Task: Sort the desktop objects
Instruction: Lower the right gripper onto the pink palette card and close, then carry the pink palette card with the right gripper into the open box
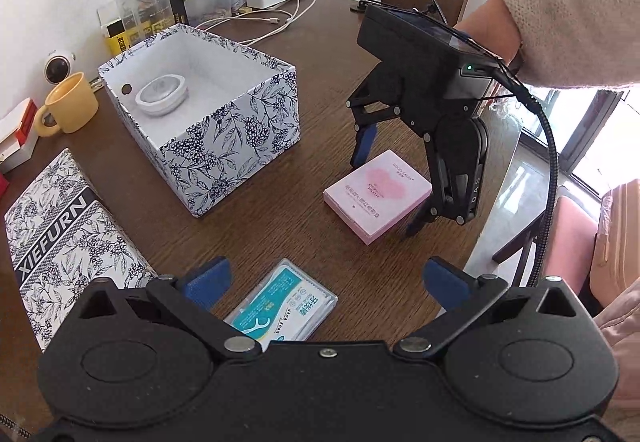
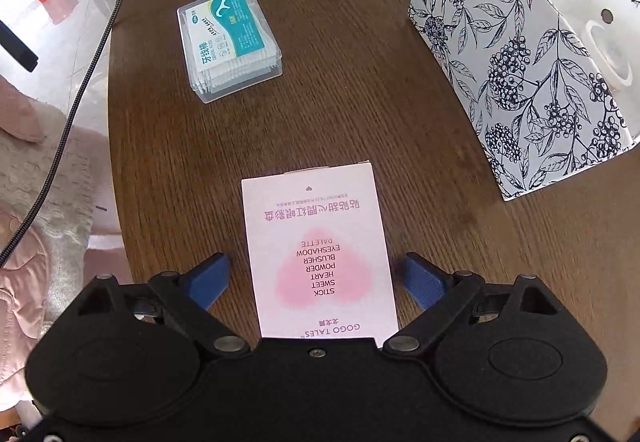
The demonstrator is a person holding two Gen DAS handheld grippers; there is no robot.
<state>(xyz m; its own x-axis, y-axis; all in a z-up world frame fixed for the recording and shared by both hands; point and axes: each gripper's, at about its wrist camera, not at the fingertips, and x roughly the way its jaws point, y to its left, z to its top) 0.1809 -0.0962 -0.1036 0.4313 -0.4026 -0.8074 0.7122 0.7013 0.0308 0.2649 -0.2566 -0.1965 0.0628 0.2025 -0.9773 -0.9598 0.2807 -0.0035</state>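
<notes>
Two grippers work over the table (image 1: 304,41). Right gripper (image 2: 316,278) is spread wide with the pink box (image 2: 316,254) lying flat between its fingers, not clamped. Left gripper (image 1: 326,282) is also spread wide, above the floss case (image 1: 286,306), not touching. Left of the pink box stands the open floral box (image 1: 224,129), a white jar (image 1: 162,95) inside.

- The right gripper (image 2: 318,280) is spread wide, its blue pads on either side of a pink box (image 2: 316,250), not touching it.
- The pink box lies flat on the wooden surface (image 2: 360,113).
- A clear floss case (image 2: 230,41) lies farther off, to the left.
- A floral box (image 2: 532,81) stands at right.
</notes>
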